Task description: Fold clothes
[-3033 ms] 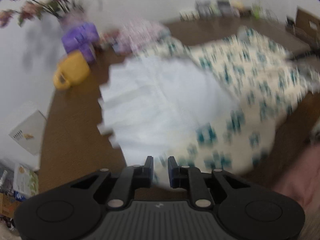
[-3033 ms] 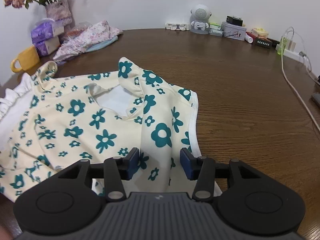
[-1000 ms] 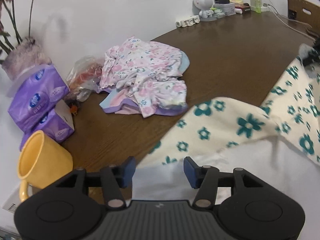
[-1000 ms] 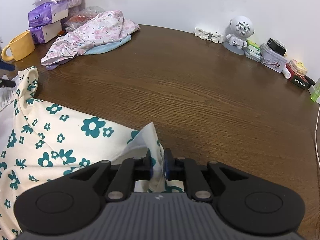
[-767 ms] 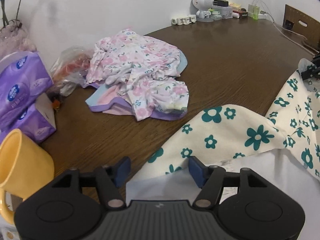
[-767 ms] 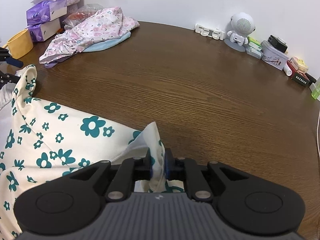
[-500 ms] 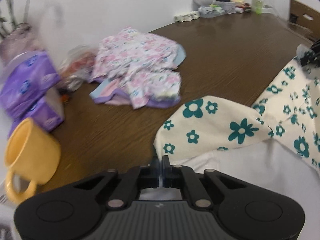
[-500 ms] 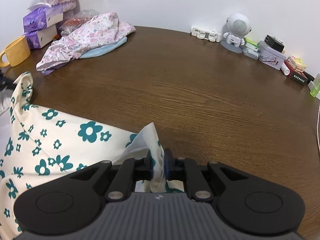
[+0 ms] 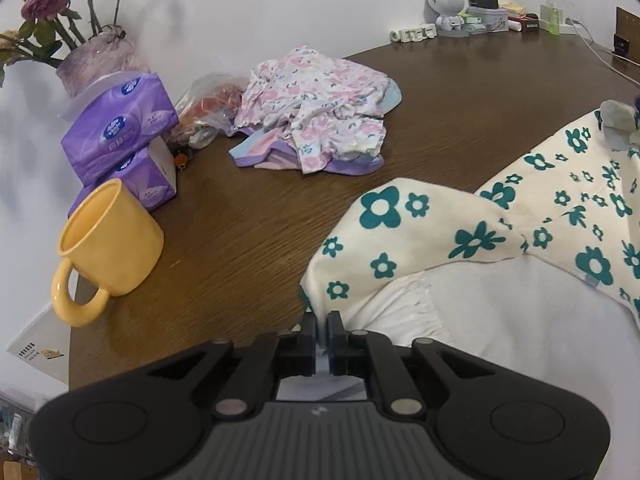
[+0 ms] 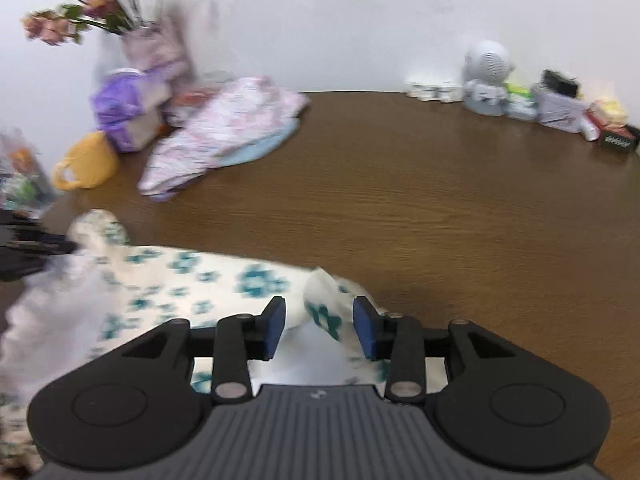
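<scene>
The left gripper [image 9: 322,330] is pinching its two fingers tight on a corner of the cream garment with teal flowers [image 9: 472,236], the fabric pulled up into the narrow slit between the pads. The right gripper [image 10: 319,328] is standing with its blue pads wide apart, a raised fold of the same garment [image 10: 324,308] sitting loose between them and touching neither that can be made out; this view is smeared by motion. The garment is lying across the near part of the brown wooden table [image 9: 460,112], its white inner side [image 9: 500,320] showing beside the left gripper, one flowered flap turned over onto it.

As a judgement, the fold is only half held: with one corner clamped and the other free, any pull by the left gripper is likely to drag the cloth askew and undo the lined-up edge. The thin pinch may also slip off the corner. To the left gripper's far side, the yellow mug [image 9: 108,240] and the purple tissue packs [image 9: 120,136] are standing near enough that a wide sweep could knock them, and the pink floral clothes pile [image 9: 316,108] beyond could be caught up.
</scene>
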